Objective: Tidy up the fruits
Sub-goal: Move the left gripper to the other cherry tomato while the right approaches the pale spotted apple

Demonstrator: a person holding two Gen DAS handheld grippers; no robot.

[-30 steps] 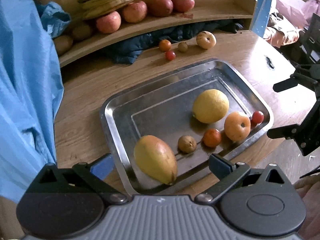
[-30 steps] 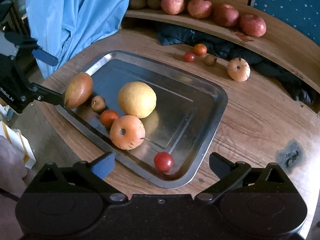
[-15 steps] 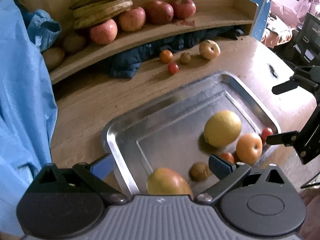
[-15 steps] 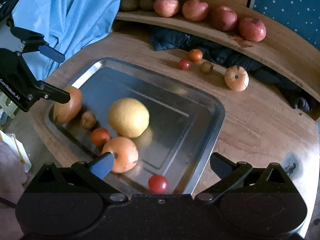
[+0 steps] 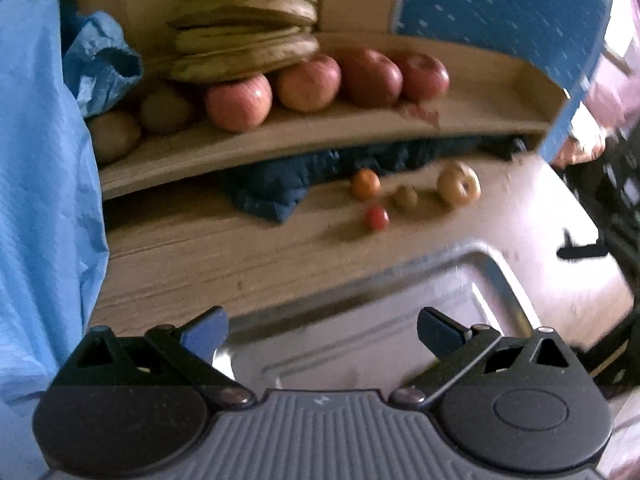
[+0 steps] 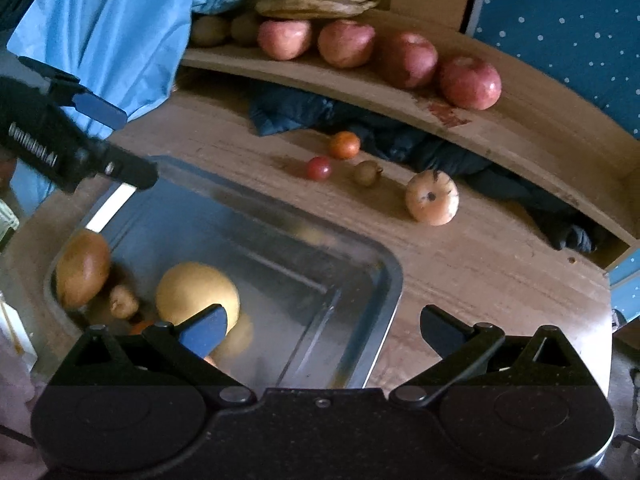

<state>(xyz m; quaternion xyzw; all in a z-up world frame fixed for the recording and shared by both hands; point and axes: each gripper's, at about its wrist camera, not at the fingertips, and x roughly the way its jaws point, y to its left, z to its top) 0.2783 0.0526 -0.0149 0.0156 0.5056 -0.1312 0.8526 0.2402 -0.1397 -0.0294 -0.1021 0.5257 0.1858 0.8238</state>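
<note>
We find both left tongs point(image 5: 322, 330) and right tongs point(image 6: 323, 326) spread wide, holding nothing. Fruits: several lie in the tray point(image 6: 380, 264); four point(image 6: 431, 197) sit near the desk's point(image 6: 480, 272) rear edge.

Wooden table point(image 6: 492, 264), curved shelf point(image 6: 532, 132), dotted blue panel point(image 6: 568, 28).

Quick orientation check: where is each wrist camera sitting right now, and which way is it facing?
Left wrist: on the left tongs, open, above the tray's near left corner, facing the shelf of apples.
Right wrist: on the right tongs, open, above the tray's right edge, facing the shelf; left tongs show at upper left.
Shared: tray, shelf, four loose fruits including the red tomato.
</note>
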